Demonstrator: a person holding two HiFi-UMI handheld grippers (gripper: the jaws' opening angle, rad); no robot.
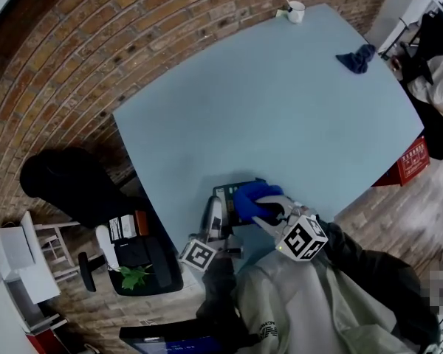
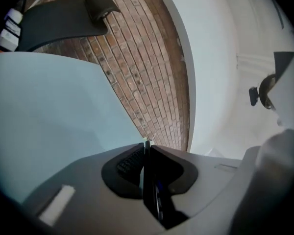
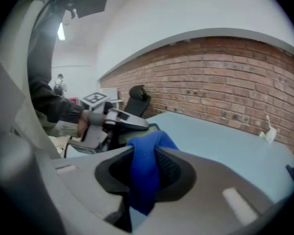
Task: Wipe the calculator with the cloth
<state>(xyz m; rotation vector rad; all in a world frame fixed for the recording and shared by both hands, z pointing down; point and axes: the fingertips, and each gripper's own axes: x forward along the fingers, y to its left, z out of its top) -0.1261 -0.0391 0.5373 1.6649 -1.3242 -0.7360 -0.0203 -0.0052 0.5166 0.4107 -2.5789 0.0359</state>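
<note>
Cloth first: my right gripper has its jaws closed on the bunched blue cloth. Just beyond its tips, to the left, my left gripper pinches the thin dark slab calculator edge-on, by the near edge of the pale blue table. Wiping is about to begin, I judge; next I must press the cloth onto its face.

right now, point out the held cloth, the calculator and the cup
cloth (image 3: 143,173): right gripper view, on the blue fold pinched between the jaws
calculator (image 1: 223,196): head view, on the dark part left of the cloth
cup (image 1: 296,12): head view, on its white side
</note>
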